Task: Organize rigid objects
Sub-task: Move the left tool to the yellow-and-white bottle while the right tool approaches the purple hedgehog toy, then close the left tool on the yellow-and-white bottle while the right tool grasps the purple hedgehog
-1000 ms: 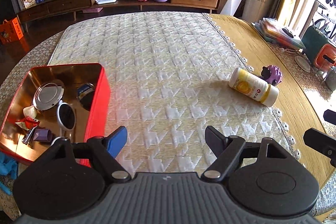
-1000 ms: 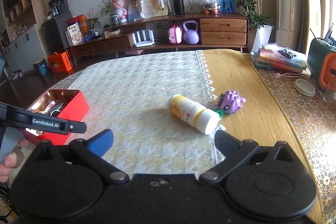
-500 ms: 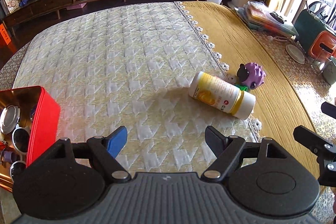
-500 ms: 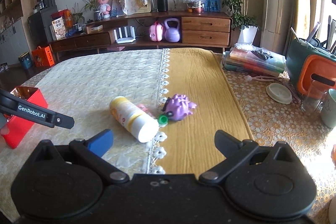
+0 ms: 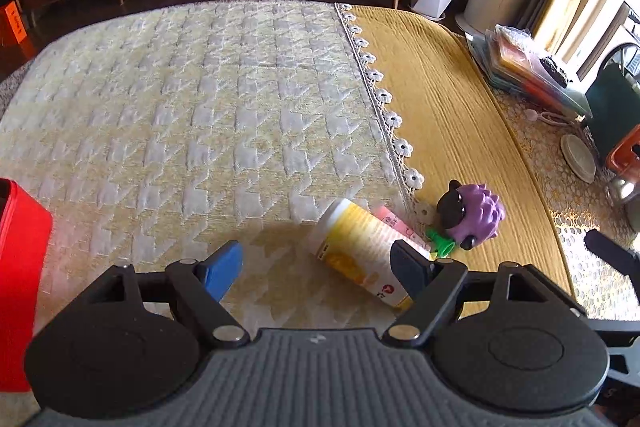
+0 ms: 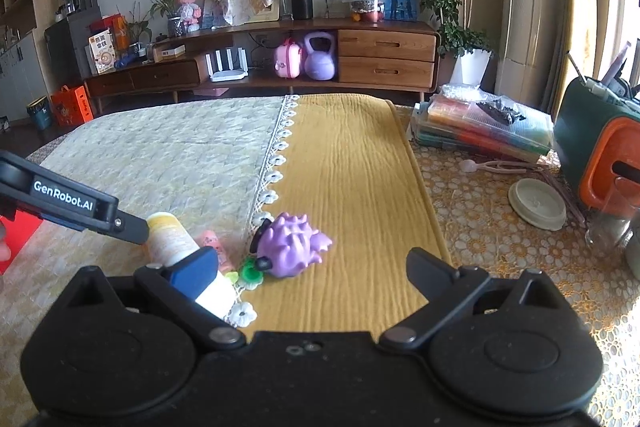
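Observation:
A white and yellow bottle (image 5: 356, 247) lies on its side at the edge of the patterned cloth, just ahead of my open left gripper (image 5: 318, 265) and partly behind its right finger. A pink item (image 5: 394, 221) lies against it. A purple spiky toy (image 5: 474, 213) with a green piece (image 5: 440, 243) sits on the yellow cloth to its right. In the right wrist view, my open, empty right gripper (image 6: 312, 269) is just in front of the purple toy (image 6: 290, 245), with the bottle (image 6: 172, 241) behind its left finger. The left gripper's finger (image 6: 72, 203) reaches the bottle there.
A red box (image 5: 20, 259) stands at the left edge of the table. A stack of plastic folders (image 6: 480, 131), a round lid (image 6: 536, 203), a green and orange container (image 6: 600, 151) and a glass (image 6: 612, 223) crowd the right side.
Both grippers have swung right and moved closer to the bottle and the purple toy. The red box has slid nearly out of the left view. Both stay open.

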